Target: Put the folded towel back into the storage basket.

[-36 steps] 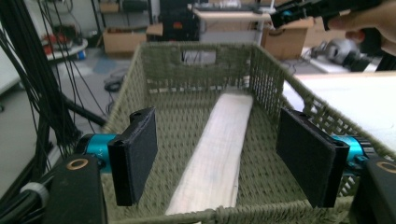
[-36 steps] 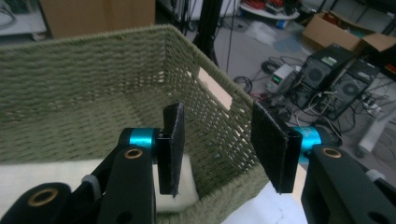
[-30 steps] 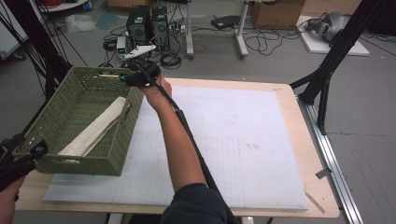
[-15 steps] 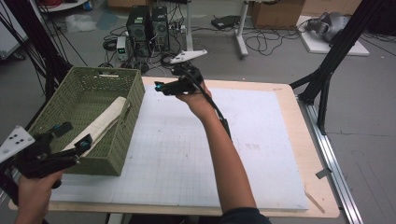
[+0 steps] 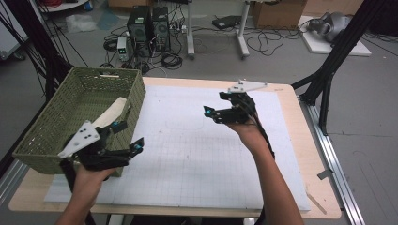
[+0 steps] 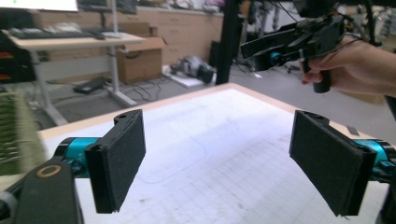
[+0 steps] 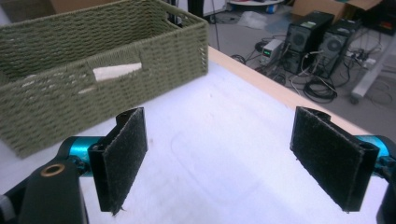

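The cloth roll [image 5: 109, 115] lies lengthwise in the basket [image 5: 56, 126] at the tabletop's left edge, nearer the left gripper [image 5: 126, 136]; both grippers' fingers have just spread, empty.

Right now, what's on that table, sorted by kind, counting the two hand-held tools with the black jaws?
Green woven basket: 1
Cream-coloured folded piece inside the basket: 1
White gridded mat: 1
Hand-held grippers: 2, the left gripper and the right gripper, both with jaws wide and nothing between them
Total: 5
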{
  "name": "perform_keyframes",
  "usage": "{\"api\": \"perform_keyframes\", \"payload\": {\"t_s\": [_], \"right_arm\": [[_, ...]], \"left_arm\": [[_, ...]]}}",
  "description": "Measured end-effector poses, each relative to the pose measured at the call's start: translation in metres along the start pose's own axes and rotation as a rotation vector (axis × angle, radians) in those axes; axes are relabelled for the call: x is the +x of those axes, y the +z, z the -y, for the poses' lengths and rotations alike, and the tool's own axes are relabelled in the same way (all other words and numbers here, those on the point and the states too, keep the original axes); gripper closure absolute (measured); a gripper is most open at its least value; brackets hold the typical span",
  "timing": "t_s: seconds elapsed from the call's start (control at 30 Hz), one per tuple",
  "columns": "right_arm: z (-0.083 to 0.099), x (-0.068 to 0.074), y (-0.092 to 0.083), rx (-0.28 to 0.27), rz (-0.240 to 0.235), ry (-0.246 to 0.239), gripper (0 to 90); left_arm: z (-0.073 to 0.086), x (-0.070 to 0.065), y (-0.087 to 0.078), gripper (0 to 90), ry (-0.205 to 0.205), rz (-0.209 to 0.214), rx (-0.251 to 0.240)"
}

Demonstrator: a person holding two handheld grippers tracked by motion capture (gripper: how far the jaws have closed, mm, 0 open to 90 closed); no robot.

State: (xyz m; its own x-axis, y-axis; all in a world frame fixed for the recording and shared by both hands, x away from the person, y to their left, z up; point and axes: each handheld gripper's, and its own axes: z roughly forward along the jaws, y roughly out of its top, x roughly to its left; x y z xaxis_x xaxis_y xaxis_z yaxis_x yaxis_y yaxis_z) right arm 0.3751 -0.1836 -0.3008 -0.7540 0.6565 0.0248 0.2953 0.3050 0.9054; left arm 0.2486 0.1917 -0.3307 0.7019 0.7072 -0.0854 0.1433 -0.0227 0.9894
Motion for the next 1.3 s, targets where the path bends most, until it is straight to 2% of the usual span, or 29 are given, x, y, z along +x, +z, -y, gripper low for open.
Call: {"api": "perform_keyframes", "payload": {"t_s": [0.1, 0.2, 0.37, 0.47, 0.57, 0.67, 0.8, 0.93, 1.03, 1.1, 1.23, 1.3], "right_arm": [[0.017, -0.005, -0.020, 0.005, 0.031, 0.006, 17.8], [0.032, -0.008, -0.039, -0.001, 0.059, 0.013, 17.8], [0.059, -0.010, -0.066, 0.002, 0.115, 0.013, 17.8], [0.076, -0.008, -0.083, -0.010, 0.158, 0.035, 17.8], [0.094, -0.006, -0.101, -0.021, 0.204, 0.046, 17.6], [0.110, -0.005, -0.116, -0.010, 0.228, 0.057, 17.5], [0.127, -0.004, -0.133, -0.017, 0.253, 0.076, 17.2], [0.139, -0.003, -0.145, -0.013, 0.289, 0.068, 16.8], [0.146, 0.001, -0.150, -0.035, 0.313, 0.068, 16.8], [0.151, 0.003, -0.151, -0.050, 0.314, 0.071, 16.8], [0.163, 0.006, -0.147, -0.047, 0.343, 0.076, 16.5], [0.168, 0.006, -0.145, -0.062, 0.340, 0.090, 16.3]], "left_arm": [[0.006, -0.005, 0.016, 18.5, -0.025, 0.022, 0.020], [0.012, -0.010, 0.029, 18.6, -0.028, 0.040, 0.039], [0.024, -0.020, 0.049, 18.6, -0.017, 0.084, 0.052], [0.031, -0.027, 0.059, 18.7, 0.005, 0.112, 0.076], [0.037, -0.034, 0.067, 18.5, 0.027, 0.119, 0.074], [0.045, -0.036, 0.074, 18.5, 0.008, 0.143, 0.079], [0.054, -0.040, 0.084, 18.5, 0.013, 0.134, 0.094], [0.060, -0.040, 0.090, 19.4, 0.013, 0.148, 0.085], [0.062, -0.039, 0.093, 19.4, 0.015, 0.154, 0.081], [0.065, -0.039, 0.094, 19.4, 0.017, 0.157, 0.082], [0.072, -0.040, 0.096, 19.5, 0.060, 0.150, 0.103], [0.074, -0.039, 0.095, 19.4, 0.053, 0.149, 0.106]]}}
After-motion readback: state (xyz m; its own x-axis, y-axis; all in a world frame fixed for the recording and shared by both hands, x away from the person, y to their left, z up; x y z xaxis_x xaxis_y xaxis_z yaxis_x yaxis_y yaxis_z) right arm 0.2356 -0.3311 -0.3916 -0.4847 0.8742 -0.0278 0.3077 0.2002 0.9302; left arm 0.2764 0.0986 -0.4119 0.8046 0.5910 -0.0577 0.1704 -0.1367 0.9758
